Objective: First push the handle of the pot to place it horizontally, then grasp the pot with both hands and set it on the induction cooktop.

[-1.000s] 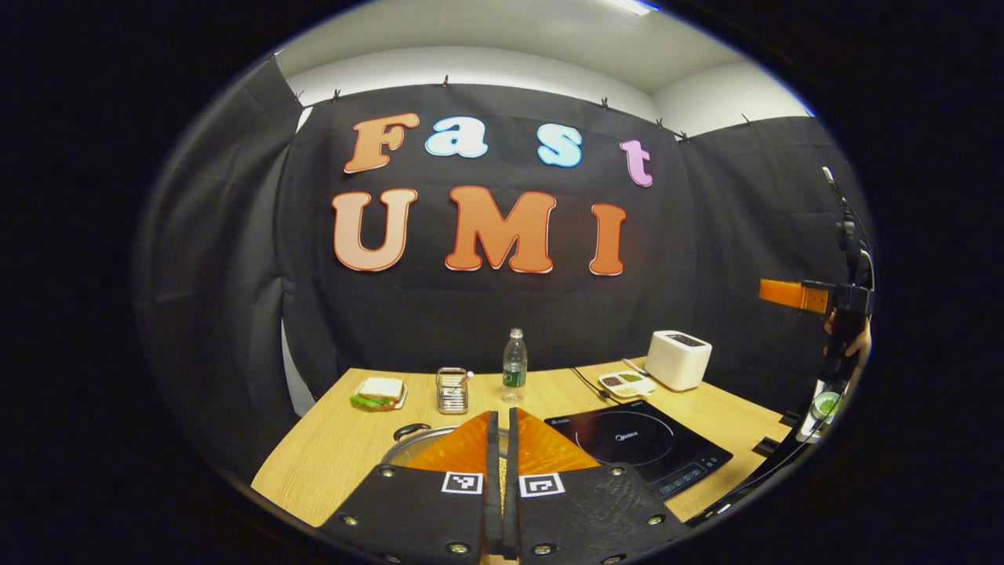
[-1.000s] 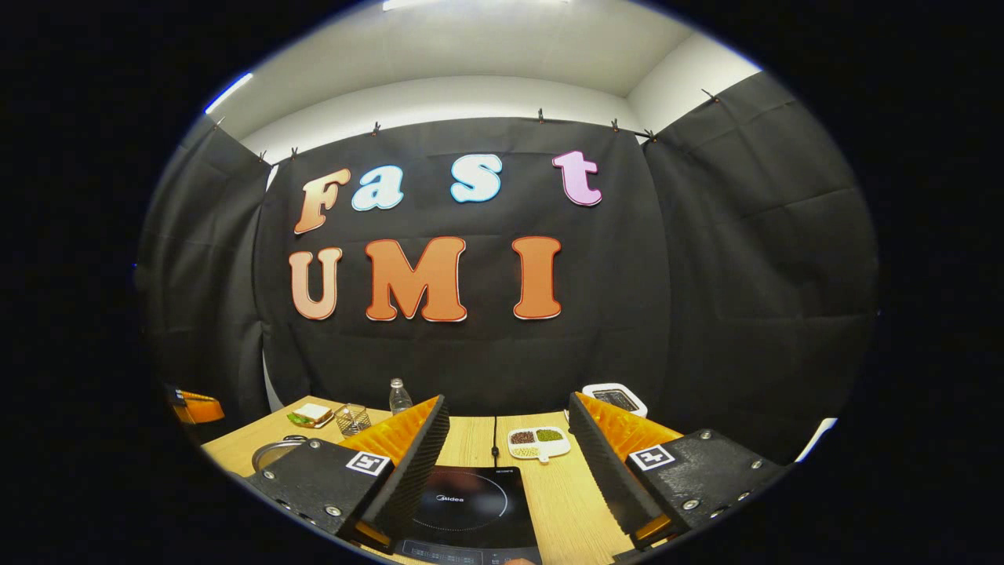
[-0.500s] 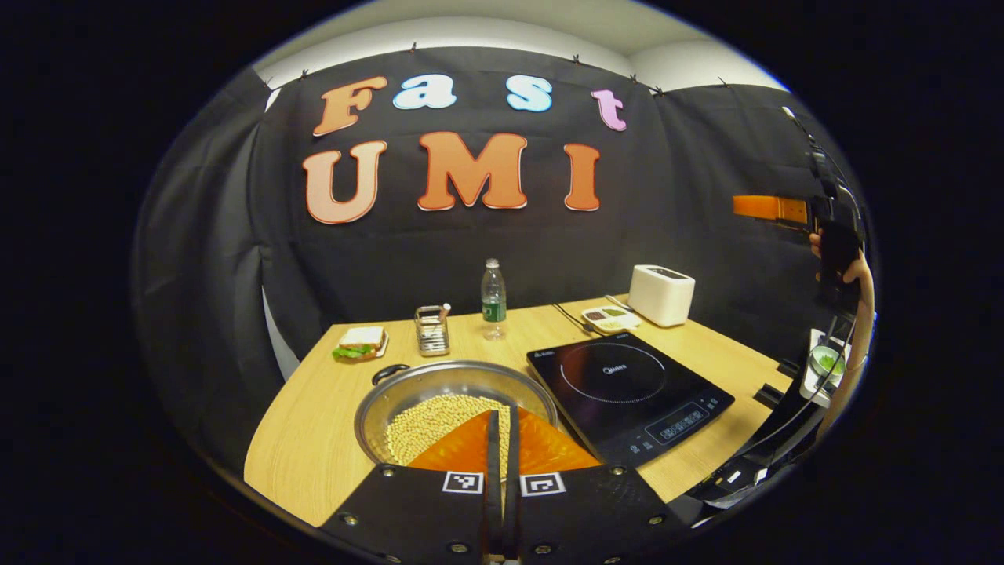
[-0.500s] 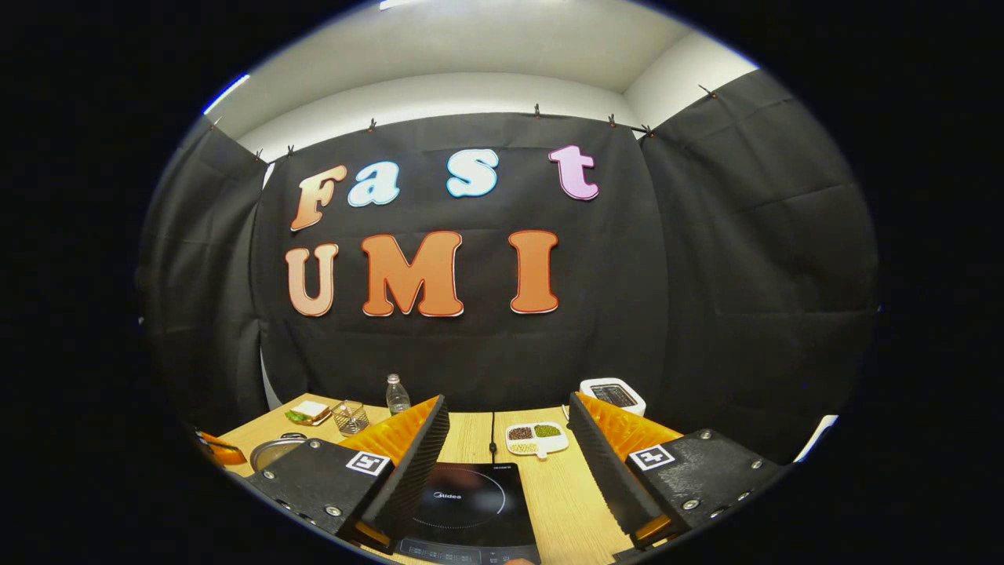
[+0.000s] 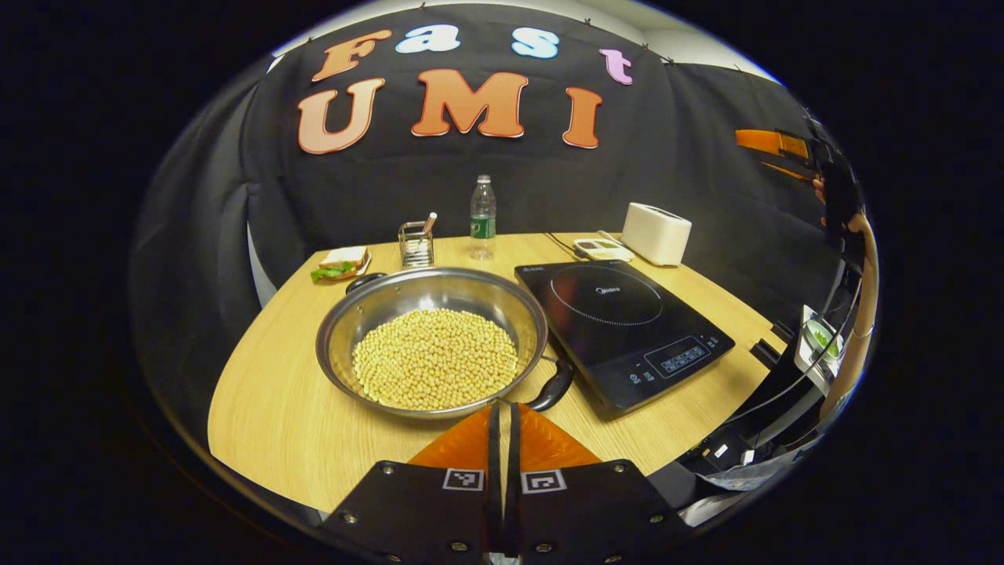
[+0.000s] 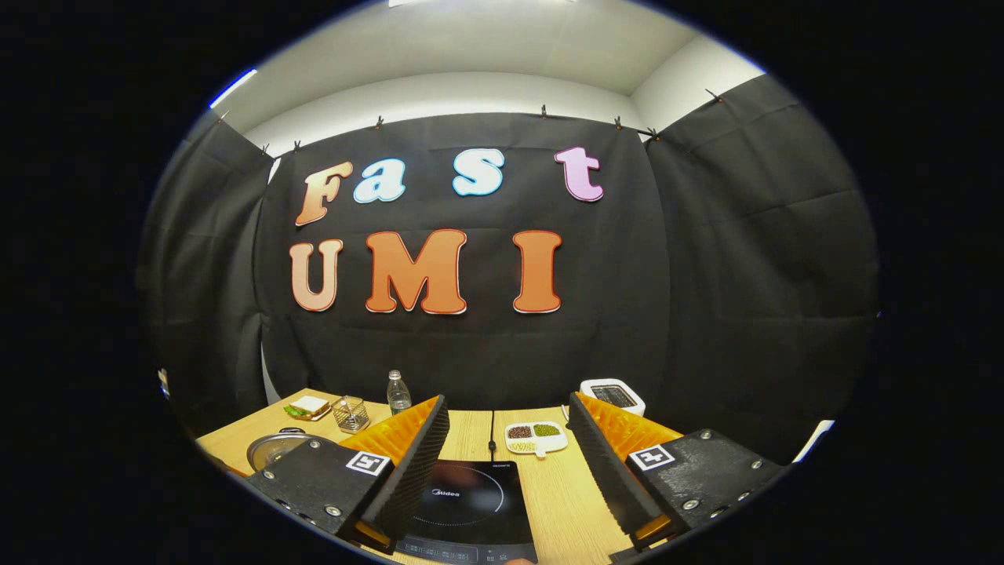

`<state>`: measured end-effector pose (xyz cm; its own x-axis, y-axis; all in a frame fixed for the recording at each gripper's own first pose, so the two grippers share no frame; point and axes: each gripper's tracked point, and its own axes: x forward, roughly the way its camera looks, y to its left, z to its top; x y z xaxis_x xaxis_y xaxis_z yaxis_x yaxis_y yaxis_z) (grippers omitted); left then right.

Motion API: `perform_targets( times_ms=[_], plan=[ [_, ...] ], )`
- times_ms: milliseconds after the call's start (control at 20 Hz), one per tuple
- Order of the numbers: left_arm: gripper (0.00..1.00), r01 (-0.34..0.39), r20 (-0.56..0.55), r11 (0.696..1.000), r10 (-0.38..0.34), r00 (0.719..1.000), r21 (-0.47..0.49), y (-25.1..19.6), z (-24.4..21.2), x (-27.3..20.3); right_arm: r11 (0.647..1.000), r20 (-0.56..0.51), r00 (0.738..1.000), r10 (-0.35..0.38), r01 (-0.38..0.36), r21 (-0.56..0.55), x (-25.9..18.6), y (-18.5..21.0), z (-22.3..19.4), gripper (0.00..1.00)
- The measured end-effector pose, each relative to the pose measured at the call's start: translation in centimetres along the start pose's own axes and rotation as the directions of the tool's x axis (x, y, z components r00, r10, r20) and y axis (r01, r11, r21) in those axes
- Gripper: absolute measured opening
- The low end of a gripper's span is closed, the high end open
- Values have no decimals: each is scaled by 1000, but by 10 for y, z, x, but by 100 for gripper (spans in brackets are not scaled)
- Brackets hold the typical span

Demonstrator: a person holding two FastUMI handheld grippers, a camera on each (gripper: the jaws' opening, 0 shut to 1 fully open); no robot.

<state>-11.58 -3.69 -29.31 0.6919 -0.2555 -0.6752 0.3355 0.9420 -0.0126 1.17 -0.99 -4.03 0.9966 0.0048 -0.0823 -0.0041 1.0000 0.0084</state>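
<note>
Here's the left gripper (image 5: 502,412), fingers pressed together with nothing between them, hovering just above the near rim of the pot (image 5: 431,339). The pot sits on the wooden bench (image 5: 274,416), wide and shiny, with a layer of pale yellow beans (image 5: 435,367) across its bottom. One dark handle (image 5: 554,385) sticks out on the near right side, pointing toward the front corner of the induction cooktop (image 5: 623,329); the other handle (image 5: 365,281) peeks out at the far left of the rim. So the pot's handles lie on a diagonal, and the pot stands just beside the cooktop, to its left, not on it.

Over on the far right of the left gripper view, the right gripper (image 5: 773,145) is held high above the bench by a hand (image 5: 851,220), well apart from the pot. In the right gripper view its own fingers (image 6: 416,447) stand wide apart, holding nothing, with the cooktop's black glass below between them.

Along the back of the bench: a sandwich (image 5: 339,264) on a small plate, a wire holder (image 5: 416,245), a water bottle (image 5: 482,217), a divided dish (image 5: 602,249) and a white toaster (image 5: 657,233).
</note>
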Motion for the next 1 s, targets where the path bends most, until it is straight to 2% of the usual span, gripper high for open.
perform_targets(
  times_ms=[150,200,250,500,1000],
  plan=[
    [3,7,-46,1000,-7,999,-8,-2,-20,5,1000,-8,1000,-2,2,2,2,0,-4,95],
    [3,9,-56,1000,-9,998,-8,-2,-23,7,1000,-11,1000,-1,1,4,2,-1,-6,100],
    [2,9,-64,1000,-9,998,-9,-2,-27,10,1000,-15,1000,1,-1,5,3,0,-8,95],
    [2,-21,-112,1000,21,993,7,4,-43,29,1000,-32,999,2,-3,-14,7,0,-16,95],
    [2,-5,-114,1000,6,993,14,-4,-30,47,1000,-58,998,-7,7,-6,14,-7,-27,95]
  ],
)
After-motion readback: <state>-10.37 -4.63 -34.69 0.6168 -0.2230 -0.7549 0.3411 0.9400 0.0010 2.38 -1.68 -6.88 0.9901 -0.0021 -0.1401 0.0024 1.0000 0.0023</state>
